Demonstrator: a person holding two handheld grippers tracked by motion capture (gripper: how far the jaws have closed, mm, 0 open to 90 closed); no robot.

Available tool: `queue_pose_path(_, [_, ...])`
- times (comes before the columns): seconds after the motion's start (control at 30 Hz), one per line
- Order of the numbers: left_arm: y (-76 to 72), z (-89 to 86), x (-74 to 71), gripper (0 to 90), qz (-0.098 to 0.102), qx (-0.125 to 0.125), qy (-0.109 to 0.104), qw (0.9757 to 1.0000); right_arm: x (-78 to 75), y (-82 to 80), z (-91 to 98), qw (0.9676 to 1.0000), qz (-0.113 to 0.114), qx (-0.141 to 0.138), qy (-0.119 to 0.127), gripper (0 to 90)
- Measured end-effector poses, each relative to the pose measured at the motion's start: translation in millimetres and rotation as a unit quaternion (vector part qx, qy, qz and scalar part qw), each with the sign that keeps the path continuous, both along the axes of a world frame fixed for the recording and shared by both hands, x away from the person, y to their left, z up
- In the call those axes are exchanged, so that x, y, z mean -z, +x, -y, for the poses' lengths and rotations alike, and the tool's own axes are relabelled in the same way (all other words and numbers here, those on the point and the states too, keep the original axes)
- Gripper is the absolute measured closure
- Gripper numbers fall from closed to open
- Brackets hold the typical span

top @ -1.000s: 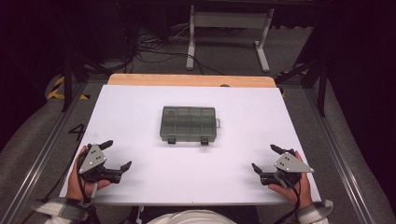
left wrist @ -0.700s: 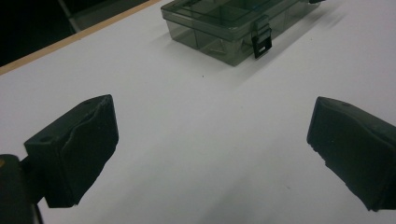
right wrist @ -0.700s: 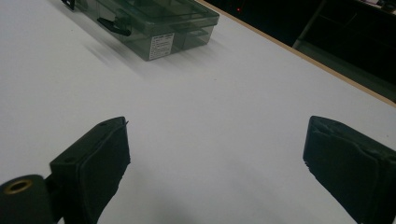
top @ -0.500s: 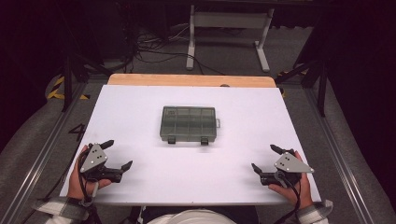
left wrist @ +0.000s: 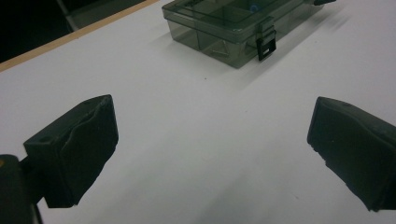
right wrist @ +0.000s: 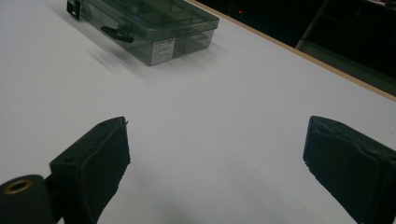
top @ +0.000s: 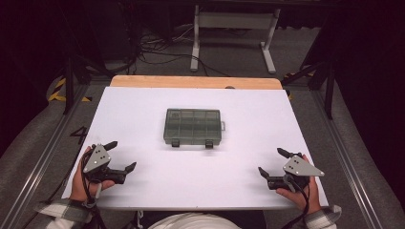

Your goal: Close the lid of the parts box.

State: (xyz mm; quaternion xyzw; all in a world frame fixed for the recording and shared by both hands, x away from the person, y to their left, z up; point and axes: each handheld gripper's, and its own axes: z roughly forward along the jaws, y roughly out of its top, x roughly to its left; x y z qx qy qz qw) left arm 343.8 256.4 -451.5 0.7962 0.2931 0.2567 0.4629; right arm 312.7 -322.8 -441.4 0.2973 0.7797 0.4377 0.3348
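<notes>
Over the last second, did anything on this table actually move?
Nothing visibly changed. The clear compartment box sits shut in the middle of the white table, and the left tool and right tool rest open near the front corners, apart from the box.

a flat white rectangular surface [top: 157, 191] with a pale wooden strip along its far edge carries a smoky-grey translucent plastic compartment box [top: 193, 126], lid shut, two dark latches on its near side, lying near the middle.
</notes>
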Motion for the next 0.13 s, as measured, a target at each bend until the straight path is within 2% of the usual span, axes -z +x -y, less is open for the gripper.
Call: queue_pose_path(0.13, [0.6,0.5,-0.5,2.8,-0.001,-0.001,-0.002,1.0000,-0.7,-0.6,0.3,1.0000,0.001,-0.001,0.002,7.6])
